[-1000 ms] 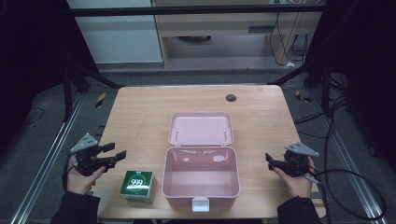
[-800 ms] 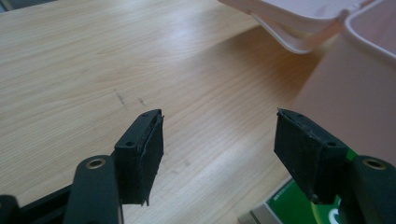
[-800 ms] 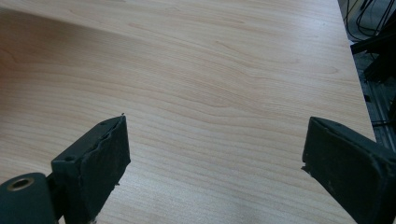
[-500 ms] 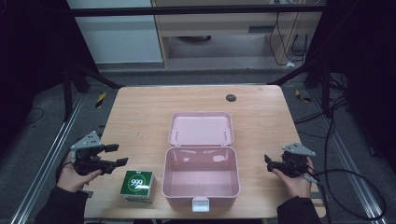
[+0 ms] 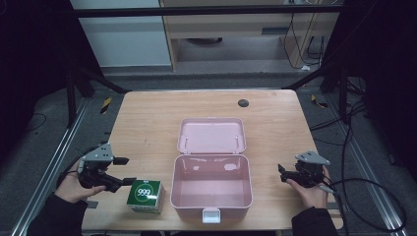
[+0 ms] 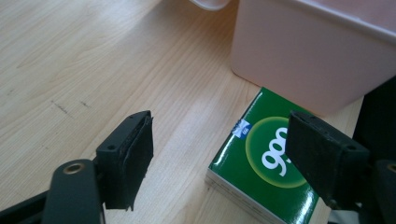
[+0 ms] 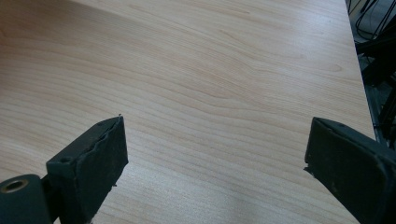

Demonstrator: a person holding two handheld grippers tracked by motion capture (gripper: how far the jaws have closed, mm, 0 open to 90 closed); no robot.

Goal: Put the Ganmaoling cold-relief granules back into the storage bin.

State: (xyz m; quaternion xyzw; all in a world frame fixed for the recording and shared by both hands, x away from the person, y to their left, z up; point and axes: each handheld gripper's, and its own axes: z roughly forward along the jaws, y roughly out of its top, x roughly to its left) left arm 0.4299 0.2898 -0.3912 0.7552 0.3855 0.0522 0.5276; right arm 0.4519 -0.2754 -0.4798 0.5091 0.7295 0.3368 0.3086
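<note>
The left tool (image 5: pixel 123 171) hovers at the left edge of the wooden surface (image 5: pixel 147 123), its jaws apart and just having been opening, with nothing pressed between them; the green box (image 5: pixel 145 195) marked 999 lies flat just ahead of it, its near corner under the gap between the jaws in the left gripper view (image 6: pixel 268 163). That box sits just beside the front left corner of the open pink case (image 5: pixel 211 189). The right tool (image 5: pixel 281 173) rests near the right edge with jaws wide and empty, over bare wood.

Open pink box (image 5: pixel 211 194), wooden table (image 5: pixel 147 123)
</note>
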